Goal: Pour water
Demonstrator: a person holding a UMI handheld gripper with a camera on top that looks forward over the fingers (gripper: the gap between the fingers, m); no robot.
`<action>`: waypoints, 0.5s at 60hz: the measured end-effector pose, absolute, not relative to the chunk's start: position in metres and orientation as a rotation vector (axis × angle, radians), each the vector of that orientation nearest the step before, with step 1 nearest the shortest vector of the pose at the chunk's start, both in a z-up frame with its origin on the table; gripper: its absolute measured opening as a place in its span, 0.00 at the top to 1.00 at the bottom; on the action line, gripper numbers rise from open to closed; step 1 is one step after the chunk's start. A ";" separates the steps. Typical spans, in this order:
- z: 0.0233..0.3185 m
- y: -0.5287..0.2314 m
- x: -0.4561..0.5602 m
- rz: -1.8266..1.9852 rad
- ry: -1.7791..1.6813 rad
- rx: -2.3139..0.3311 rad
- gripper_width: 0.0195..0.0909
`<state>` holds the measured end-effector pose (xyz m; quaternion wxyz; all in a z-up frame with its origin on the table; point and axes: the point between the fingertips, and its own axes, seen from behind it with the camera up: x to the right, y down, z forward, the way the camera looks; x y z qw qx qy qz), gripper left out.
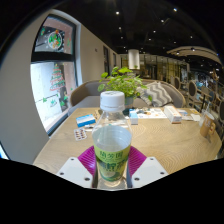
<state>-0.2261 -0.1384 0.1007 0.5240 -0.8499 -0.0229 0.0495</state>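
Gripper view: upright water bottle (pixel 112 140) held between the fingers.
Gripper (pixel 112 168) clamped on the bottle, magenta pads (pixel 88 156) pressing both sides; white cap on top. Beyond, wooden table (pixel 165 145) with potted plant (pixel 124 82) and scattered small items.

Wooden table (pixel 170 145) — potted plant (pixel 123 82), papers (pixel 84 121) (scattered) — holds clutter.

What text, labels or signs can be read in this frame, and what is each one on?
Bottle between the gripper fingers: green label with print, too blurred to read.
Window poster with a round green emblem: lettering too small to read.
Small packet on the table: markings unreadable.
No text can be quoted with confidence.
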 end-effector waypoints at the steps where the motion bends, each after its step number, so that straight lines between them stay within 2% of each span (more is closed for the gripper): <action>1: 0.106 -0.138 -0.225 0.128 -0.054 -2.031 0.74; 7: 0.149 -0.133 -0.208 0.175 -0.035 -1.988 0.74; 20: 0.264 -0.106 -0.136 0.483 0.167 -1.867 0.74; 26: 0.306 -0.087 -0.079 0.682 0.303 -1.800 0.74; 30: 0.320 -0.071 -0.037 0.820 0.406 -1.760 0.74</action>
